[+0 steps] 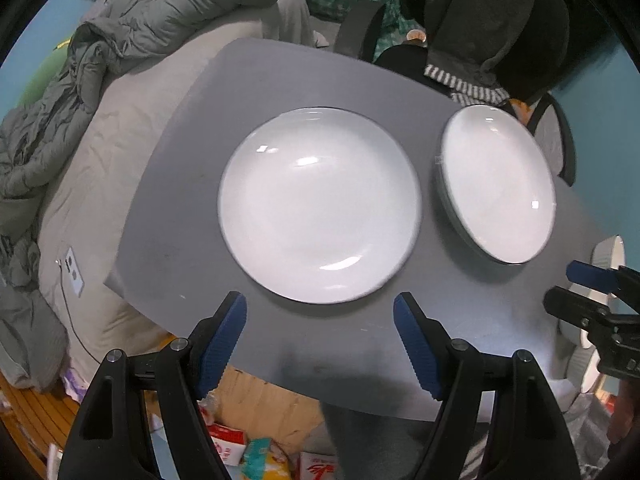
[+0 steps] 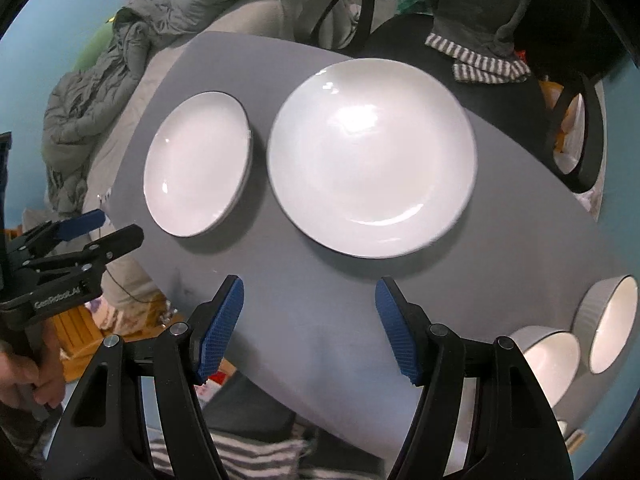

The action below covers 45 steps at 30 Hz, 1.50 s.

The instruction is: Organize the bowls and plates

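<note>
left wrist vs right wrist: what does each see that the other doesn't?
Only the left wrist view: a white power strip on the grey bedding, and cartons on the floor.

Only the right wrist view: both ribbed bowls open side in full, and the person's hand holding the left hand-held gripper.

Both: the two white plates side by side on the grey table, not touching, and both hand-held grippers open, holding nothing.

Both wrist cameras look steeply down from above the near edge of the grey desk (image 1: 260,80), facing its far edge. The left view sits nearer the left corner, the right view nearer the right. Both share the two white plates (image 1: 320,204) (image 2: 372,156); each also catches the other gripper (image 1: 592,292) (image 2: 80,236) at its border.
</note>
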{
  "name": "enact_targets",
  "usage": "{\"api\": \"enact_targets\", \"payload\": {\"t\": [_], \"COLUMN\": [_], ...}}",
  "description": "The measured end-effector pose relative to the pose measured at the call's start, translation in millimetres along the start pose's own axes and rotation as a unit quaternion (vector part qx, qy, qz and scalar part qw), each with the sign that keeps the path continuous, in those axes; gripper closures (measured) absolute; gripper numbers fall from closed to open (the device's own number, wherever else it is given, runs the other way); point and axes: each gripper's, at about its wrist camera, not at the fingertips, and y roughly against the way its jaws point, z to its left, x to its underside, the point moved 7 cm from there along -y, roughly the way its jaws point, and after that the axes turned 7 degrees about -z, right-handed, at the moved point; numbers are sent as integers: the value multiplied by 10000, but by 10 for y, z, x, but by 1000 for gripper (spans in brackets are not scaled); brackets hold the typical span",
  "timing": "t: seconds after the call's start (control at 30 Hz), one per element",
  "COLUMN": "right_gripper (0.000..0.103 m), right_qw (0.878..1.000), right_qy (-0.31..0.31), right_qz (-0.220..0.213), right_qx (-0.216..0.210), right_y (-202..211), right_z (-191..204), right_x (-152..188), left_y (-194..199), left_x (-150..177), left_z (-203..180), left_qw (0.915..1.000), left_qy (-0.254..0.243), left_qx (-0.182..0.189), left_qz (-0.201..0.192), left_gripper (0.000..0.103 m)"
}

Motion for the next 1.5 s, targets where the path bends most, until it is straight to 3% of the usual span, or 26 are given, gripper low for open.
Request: {"api": "enact_targets", "payload": {"t": [0.43,0.77,1.33,1.5], "right_gripper": [35,35,35,45], "right_qw": [9967,9934,9908,9908], "right_qy": [-766,-1119,-1318,-1312], "right_qz": [-21,37,278,317], "right_qx": [-271,-235,-134,-106], "right_y": [-490,-788,-1122,-1199], "right_z": [440,587,598,591], "right_x": [-216,-307,-345,-326], "left_y": [-456,-851,-1117,-1123], "left_x": [-610,-934,-915,-915], "left_z": [523,763,818,838], "left_qw": [9957,9902,9853,9861], "left_qy": [-720,-895,-1261,-1155], "left_qx": [445,754,707,788], "left_qz": [365,760,910,893], "left_gripper": [26,26,26,26]}}
